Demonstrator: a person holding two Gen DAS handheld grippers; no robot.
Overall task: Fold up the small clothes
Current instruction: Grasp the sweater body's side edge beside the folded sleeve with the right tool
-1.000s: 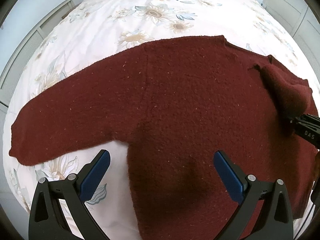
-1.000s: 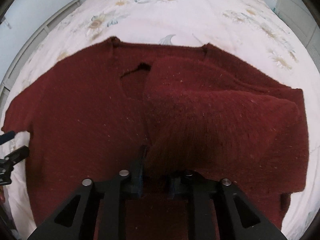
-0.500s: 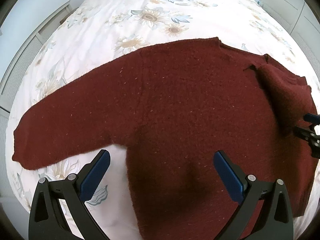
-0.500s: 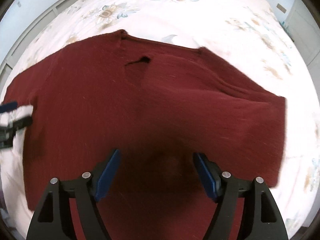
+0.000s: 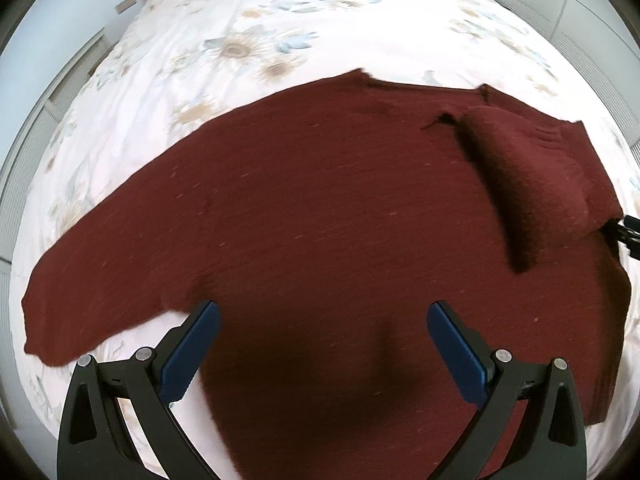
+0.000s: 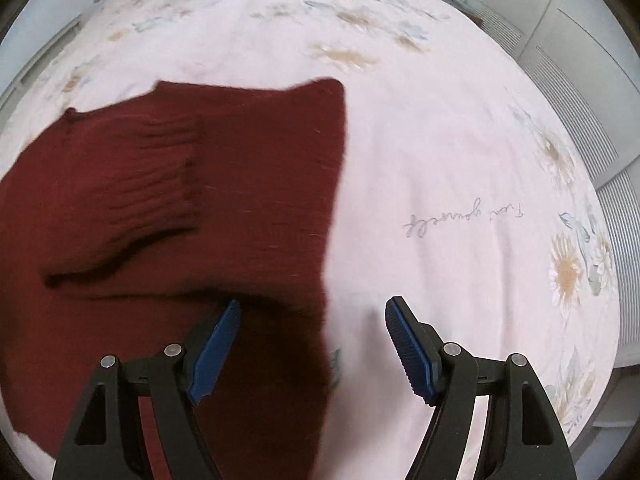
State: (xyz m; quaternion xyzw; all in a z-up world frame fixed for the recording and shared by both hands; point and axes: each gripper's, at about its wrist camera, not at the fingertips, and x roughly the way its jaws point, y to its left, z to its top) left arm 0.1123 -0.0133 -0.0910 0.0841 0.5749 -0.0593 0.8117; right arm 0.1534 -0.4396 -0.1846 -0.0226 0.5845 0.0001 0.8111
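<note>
A dark red knitted sweater (image 5: 320, 208) lies flat on the bed. Its left sleeve (image 5: 100, 280) stretches out to the left. Its right sleeve (image 5: 528, 176) is folded across the body, with its ribbed cuff (image 6: 132, 176) on top in the right wrist view. My left gripper (image 5: 322, 344) is open and empty above the sweater's lower body. My right gripper (image 6: 312, 340) is open and empty over the sweater's folded right edge (image 6: 328, 240). Part of the right gripper (image 5: 628, 232) shows at the right edge of the left wrist view.
The sweater rests on a white floral bedspread (image 5: 280, 32) with a handwritten line of print (image 6: 460, 220). White slatted cupboard fronts (image 6: 580, 80) run along the right side of the bed, pale panels (image 5: 48, 112) along the left.
My right gripper let go of the folded sleeve, opened, and swung right to the sweater's right edge. My left gripper stayed open and shifted a little to the right over the body.
</note>
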